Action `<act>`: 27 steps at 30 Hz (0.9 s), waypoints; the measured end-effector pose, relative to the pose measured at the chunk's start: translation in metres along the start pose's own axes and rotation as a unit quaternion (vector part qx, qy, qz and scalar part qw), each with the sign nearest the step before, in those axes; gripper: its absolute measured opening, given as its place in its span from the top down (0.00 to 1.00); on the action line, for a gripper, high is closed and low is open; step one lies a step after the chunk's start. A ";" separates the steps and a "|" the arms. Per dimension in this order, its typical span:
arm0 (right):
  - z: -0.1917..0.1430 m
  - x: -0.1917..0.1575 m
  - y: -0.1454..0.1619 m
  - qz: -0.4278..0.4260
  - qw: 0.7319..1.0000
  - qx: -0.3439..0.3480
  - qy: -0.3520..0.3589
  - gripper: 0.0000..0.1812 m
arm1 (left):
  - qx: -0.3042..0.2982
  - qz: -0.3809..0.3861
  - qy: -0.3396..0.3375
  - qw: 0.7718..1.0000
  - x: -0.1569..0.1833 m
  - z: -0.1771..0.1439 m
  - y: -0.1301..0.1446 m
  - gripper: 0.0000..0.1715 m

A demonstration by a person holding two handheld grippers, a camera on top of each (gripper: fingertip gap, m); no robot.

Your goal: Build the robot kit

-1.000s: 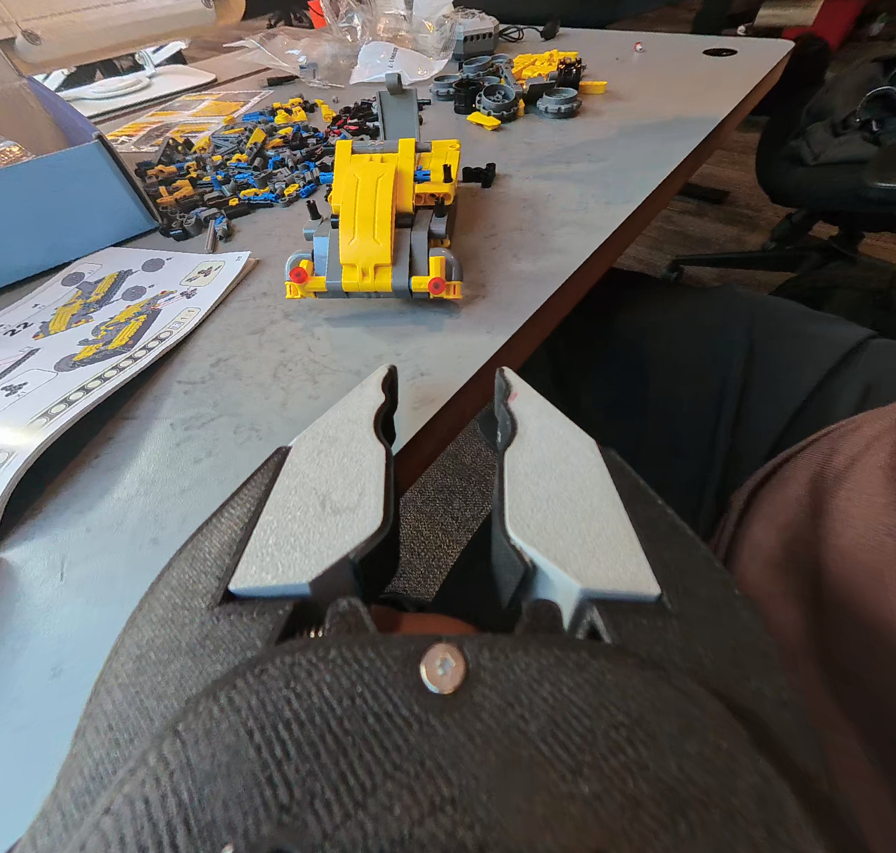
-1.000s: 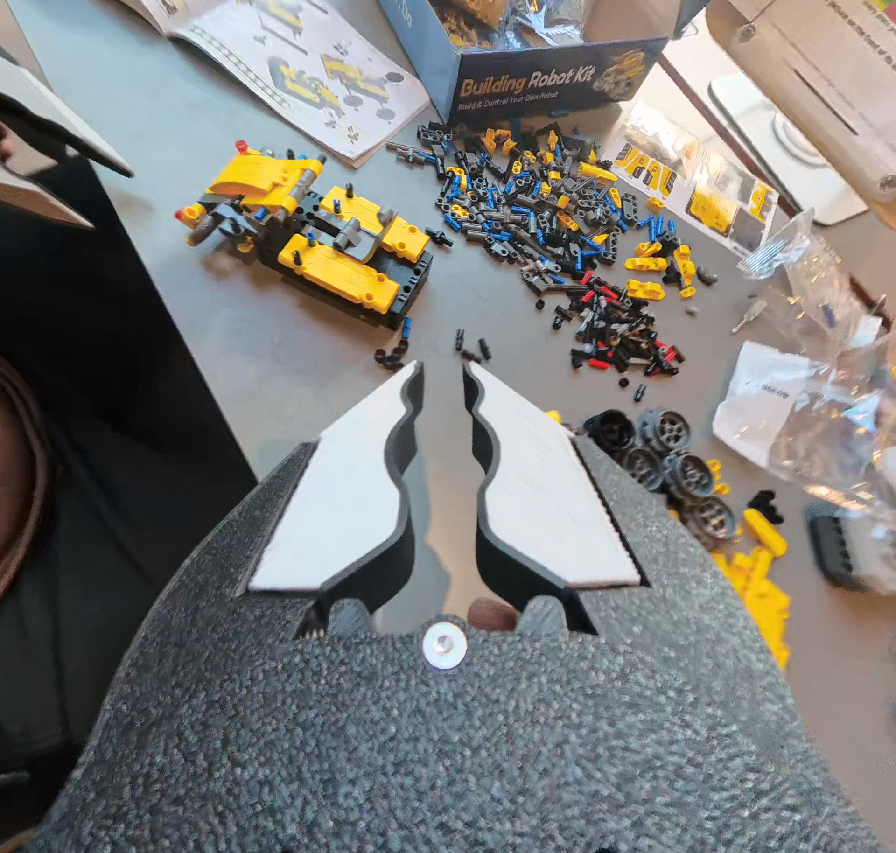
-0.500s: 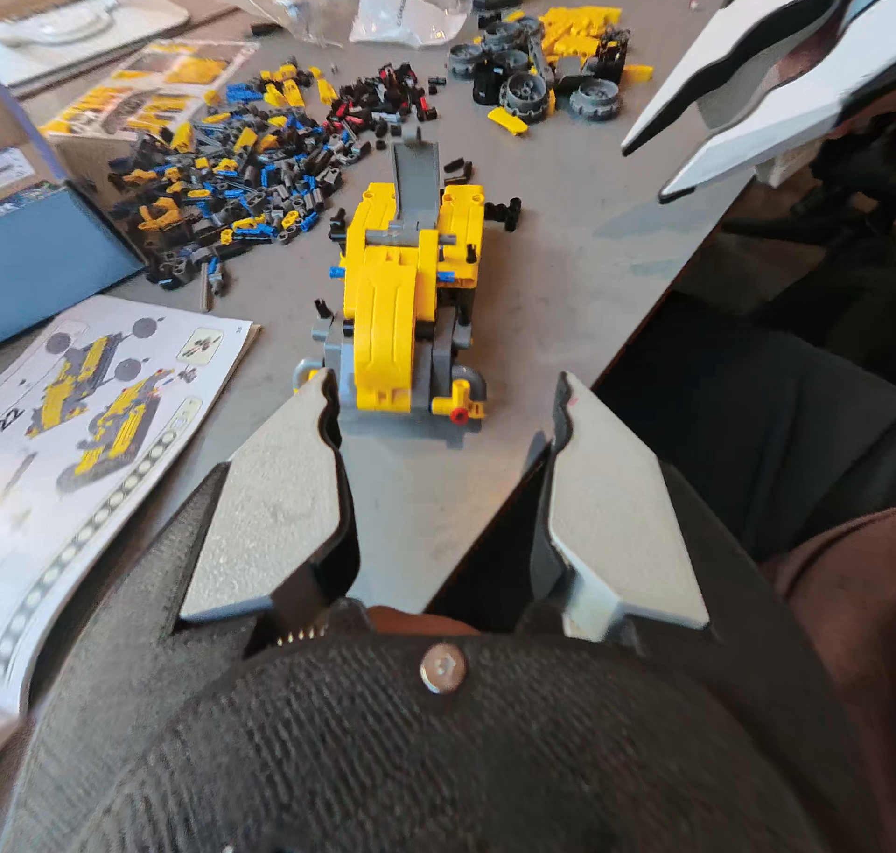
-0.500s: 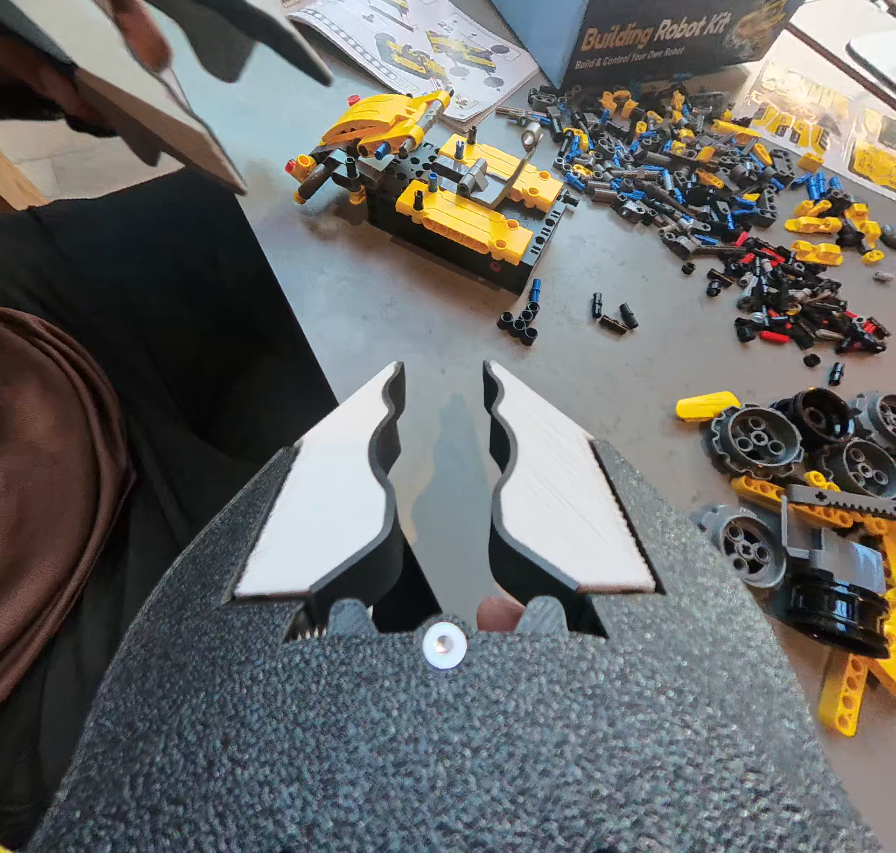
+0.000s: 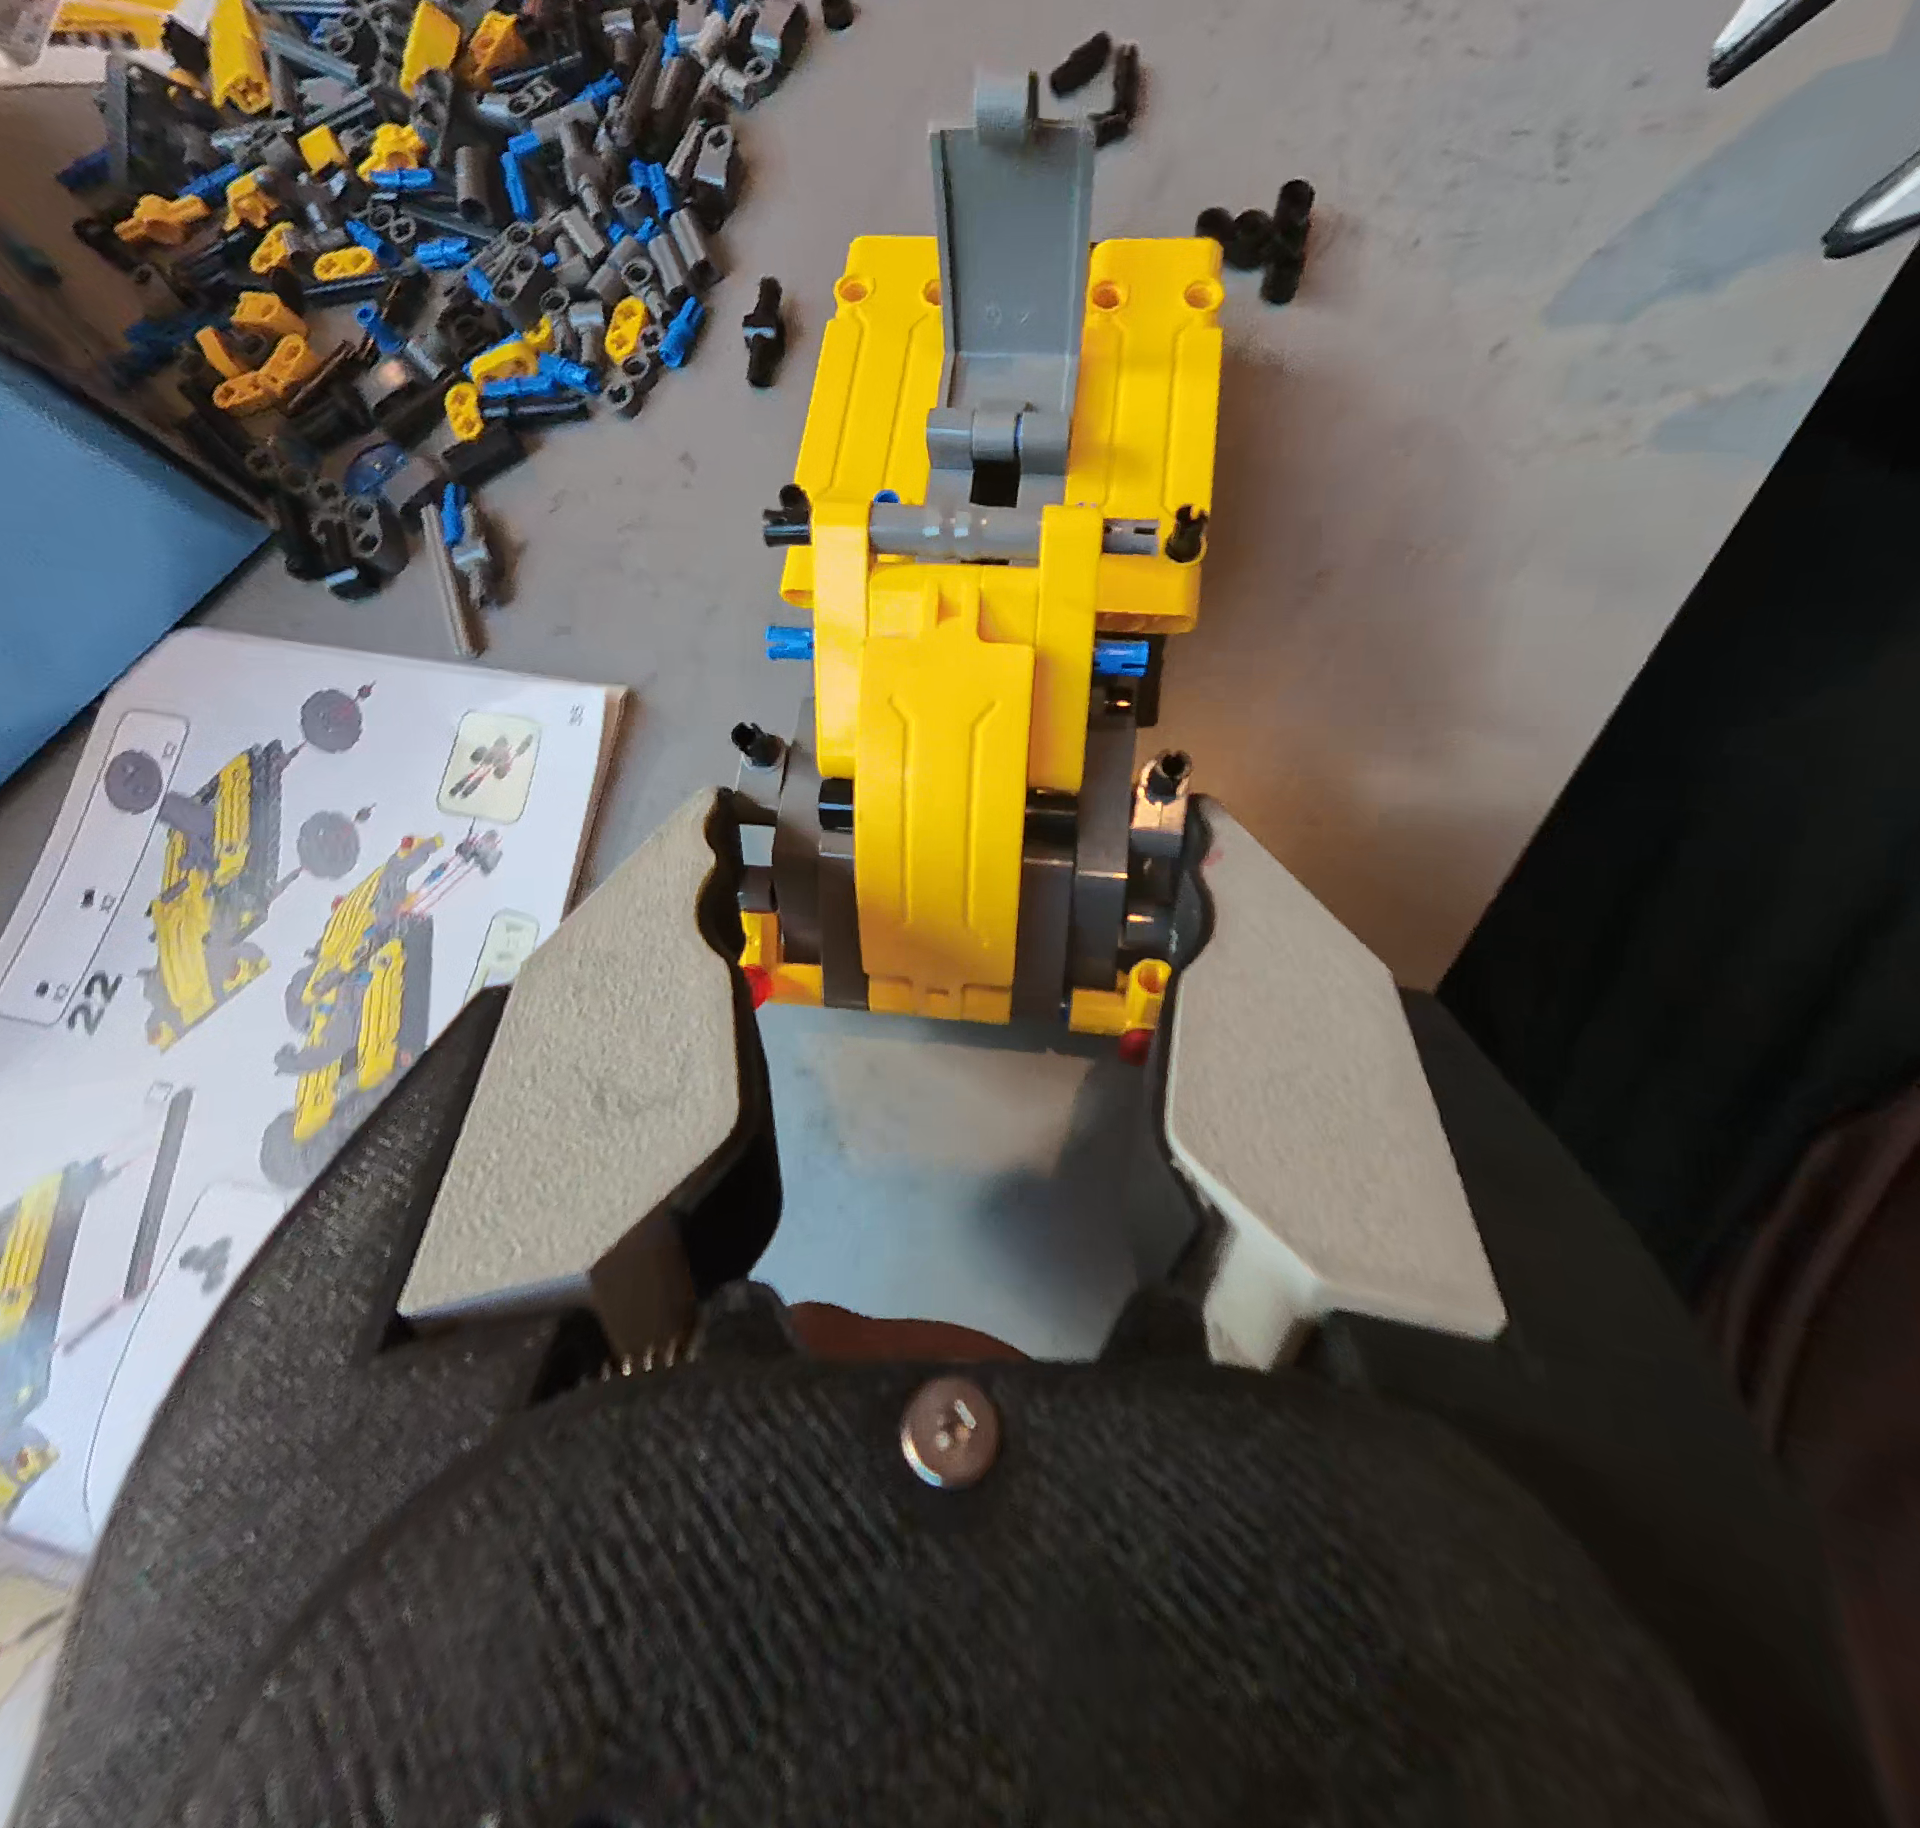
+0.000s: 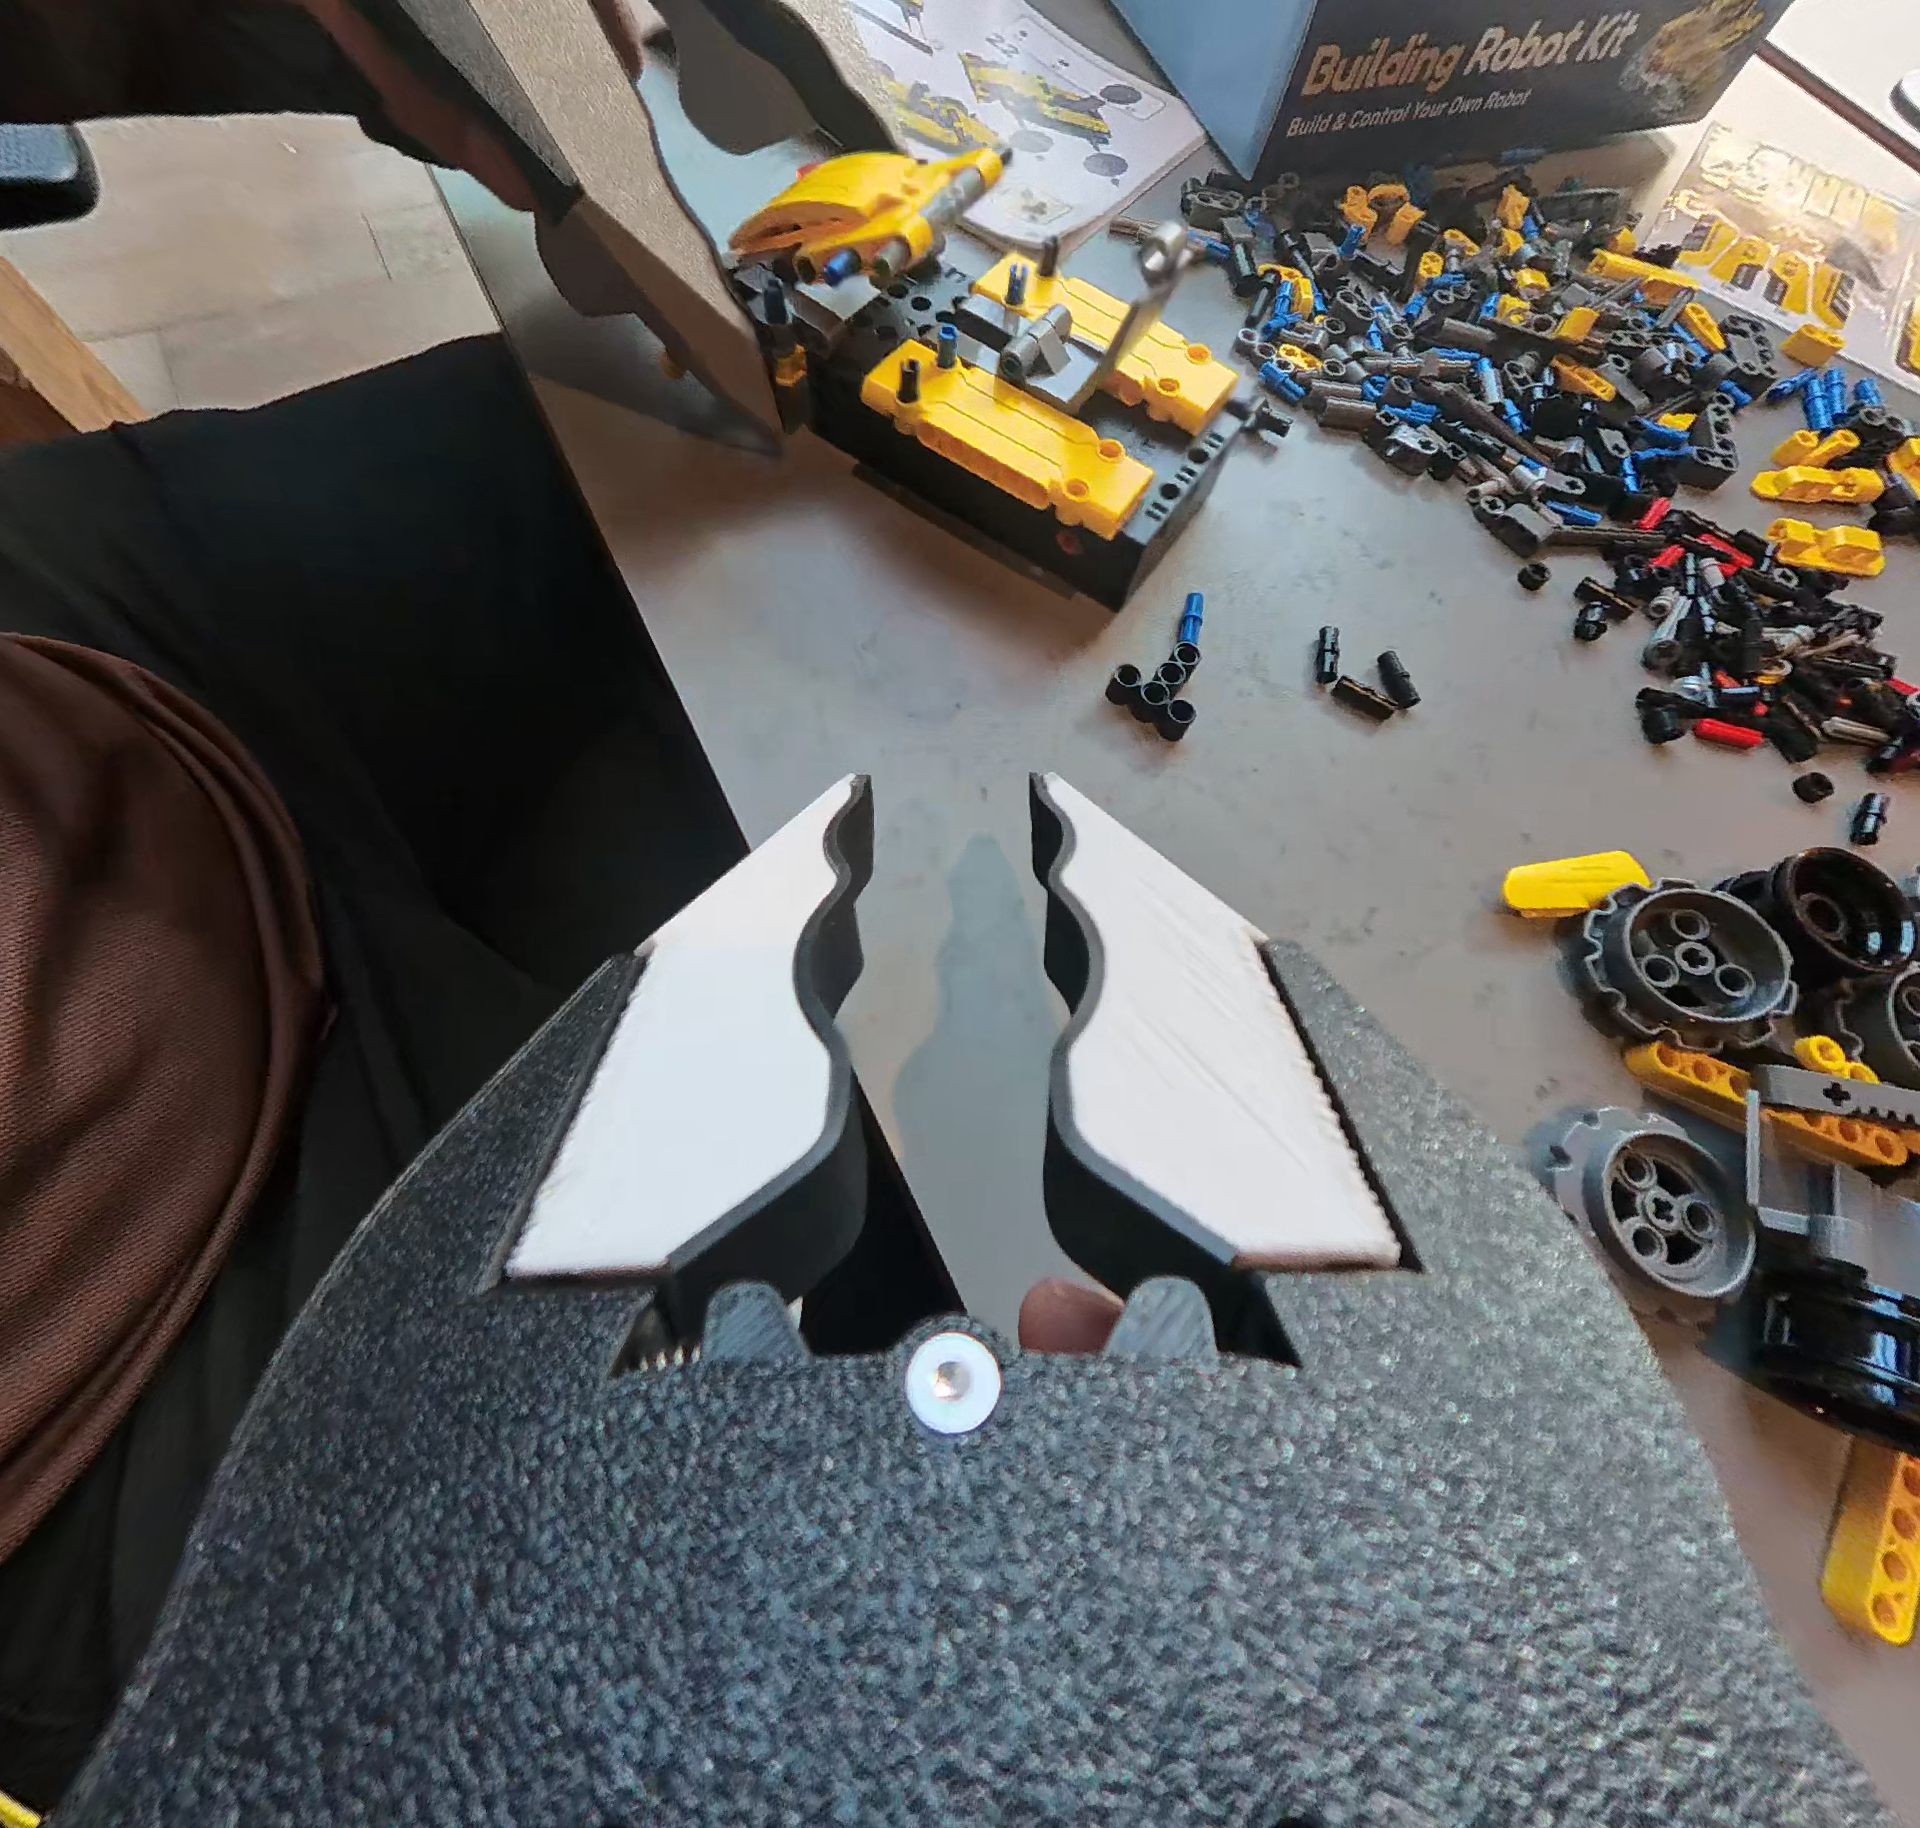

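– Yellow brick vehicle (image 5: pixel 997 615): where do we locate it?
– On the desk (image 5: pixel 1403 428), close to the near edge. Its long axis runs away from that edge toward the far side. The raised grey flap sits at the far end and the curved yellow hood at the near end.

– How do we read the left gripper (image 5: pixel 961 833)?
– Its 2 fingers are spread wide and stand astride the near end of the vehicle, 1 on each flank. The fingers point along the vehicle's long axis, so the model lies straight ahead of them. Both tips sit against or just beside the dark side parts. We cannot tell whether they press. The vehicle appears to rest on the desk.

– And the right gripper (image 6: pixel 951 791)?
– Its fingers stand a narrow gap apart and hold nothing. Bare desk shows between them, near the near edge. From here the vehicle lies ahead and to the left, well apart, with its long side turned toward us. The nearest things are a few small black connectors (image 6: pixel 1153 687) just ahead, and the grey and black wheels (image 6: pixel 1683 978) to the right.

– Which gripper is nearer the vehicle?
– The left 1, clearly.

– What else do we log around the vehicle?
– A pile of loose parts (image 5: pixel 436 251) lies on its left side, toward the far edge. An open instruction booklet (image 5: pixel 312 843) lies left of the left gripper. A blue box (image 6: pixel 1455 43) stands behind the pile.
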State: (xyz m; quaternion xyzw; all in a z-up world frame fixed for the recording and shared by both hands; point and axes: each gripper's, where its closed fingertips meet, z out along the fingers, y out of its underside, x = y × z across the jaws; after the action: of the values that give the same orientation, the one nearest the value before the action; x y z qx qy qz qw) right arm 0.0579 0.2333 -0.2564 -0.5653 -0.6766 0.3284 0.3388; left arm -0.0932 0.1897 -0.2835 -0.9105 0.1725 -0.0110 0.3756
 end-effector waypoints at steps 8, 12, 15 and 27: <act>-0.002 0.001 -0.008 -0.008 1.000 0.006 0.014 0.86 | 0.056 -0.172 0.023 0.983 0.022 -0.039 0.021 0.44; -0.004 0.000 -0.014 -0.013 1.000 0.013 0.022 0.86 | 0.081 -0.194 0.061 0.976 0.043 -0.046 0.018 0.46; -0.007 0.001 -0.015 -0.022 0.999 0.012 0.037 0.86 | 0.082 -0.167 0.019 0.982 0.034 -0.055 0.018 0.46; -0.006 0.033 0.008 0.035 0.991 -0.031 0.123 0.77 | 0.109 -0.199 -0.091 0.970 -0.008 -0.108 0.096 0.48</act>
State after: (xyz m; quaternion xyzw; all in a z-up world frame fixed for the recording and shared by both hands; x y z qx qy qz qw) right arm 0.0628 0.2673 -0.2564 -0.6350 -0.6197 0.2470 0.3896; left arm -0.1460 0.0557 -0.2717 -0.8773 -0.0490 -0.0210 0.4769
